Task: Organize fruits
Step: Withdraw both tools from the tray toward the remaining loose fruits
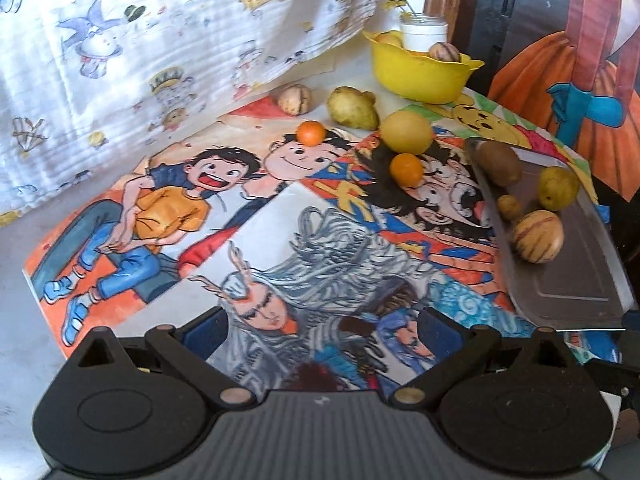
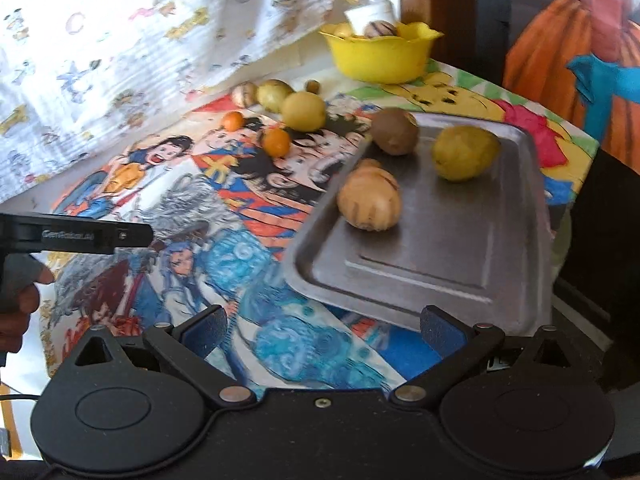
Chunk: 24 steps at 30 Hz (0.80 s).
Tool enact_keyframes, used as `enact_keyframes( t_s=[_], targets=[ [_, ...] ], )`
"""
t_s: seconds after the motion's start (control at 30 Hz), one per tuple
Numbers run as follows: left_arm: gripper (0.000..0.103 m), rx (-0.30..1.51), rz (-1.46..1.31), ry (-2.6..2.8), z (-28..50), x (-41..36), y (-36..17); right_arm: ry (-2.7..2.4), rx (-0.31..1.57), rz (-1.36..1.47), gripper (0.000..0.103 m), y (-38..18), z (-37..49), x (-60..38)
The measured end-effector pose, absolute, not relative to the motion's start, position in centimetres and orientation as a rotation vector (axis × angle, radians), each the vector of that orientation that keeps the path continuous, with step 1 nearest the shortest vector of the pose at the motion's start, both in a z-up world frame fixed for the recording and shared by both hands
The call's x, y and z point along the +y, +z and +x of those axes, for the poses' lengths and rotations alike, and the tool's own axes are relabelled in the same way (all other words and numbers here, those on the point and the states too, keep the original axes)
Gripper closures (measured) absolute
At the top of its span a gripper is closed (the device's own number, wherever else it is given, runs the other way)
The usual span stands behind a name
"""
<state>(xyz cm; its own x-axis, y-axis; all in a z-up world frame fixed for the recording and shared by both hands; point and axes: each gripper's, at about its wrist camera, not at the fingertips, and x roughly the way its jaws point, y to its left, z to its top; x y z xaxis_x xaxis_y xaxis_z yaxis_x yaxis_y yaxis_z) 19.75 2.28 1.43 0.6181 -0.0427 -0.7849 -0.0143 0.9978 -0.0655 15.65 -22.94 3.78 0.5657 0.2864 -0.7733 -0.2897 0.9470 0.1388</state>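
Observation:
A metal tray (image 1: 568,280) (image 2: 460,264) lies on the right of the cartoon-printed table. It holds a brown kiwi (image 2: 394,130), a yellow-green fruit (image 2: 464,152), a striped pepino (image 2: 370,200) and a small fruit (image 1: 509,206). Loose on the table are two small oranges (image 1: 406,168) (image 1: 311,133), a yellow round fruit (image 1: 406,131), a pear (image 1: 352,107) and a striped fruit (image 1: 295,98). A yellow bowl (image 1: 424,74) (image 2: 380,58) at the back holds more fruit. My left gripper (image 1: 322,330) is open and empty over the table. My right gripper (image 2: 324,330) is open and empty at the tray's near edge.
A patterned white cloth (image 1: 160,60) hangs at the back left. A white jar (image 1: 424,32) stands behind the bowl. The left gripper's body (image 2: 72,236) and the hand holding it show at the left of the right wrist view. The table's right edge drops off past the tray.

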Motion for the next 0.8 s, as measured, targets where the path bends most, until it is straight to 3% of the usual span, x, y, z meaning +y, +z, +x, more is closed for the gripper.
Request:
enact_keyframes(
  t_s=[0.8],
  targets=[
    [0.0,0.798,-0.079,0.038,23.9,6.7,2.2,0.466,0.708,-0.016,0.001,7.4,22.8,-21.6]
  ],
)
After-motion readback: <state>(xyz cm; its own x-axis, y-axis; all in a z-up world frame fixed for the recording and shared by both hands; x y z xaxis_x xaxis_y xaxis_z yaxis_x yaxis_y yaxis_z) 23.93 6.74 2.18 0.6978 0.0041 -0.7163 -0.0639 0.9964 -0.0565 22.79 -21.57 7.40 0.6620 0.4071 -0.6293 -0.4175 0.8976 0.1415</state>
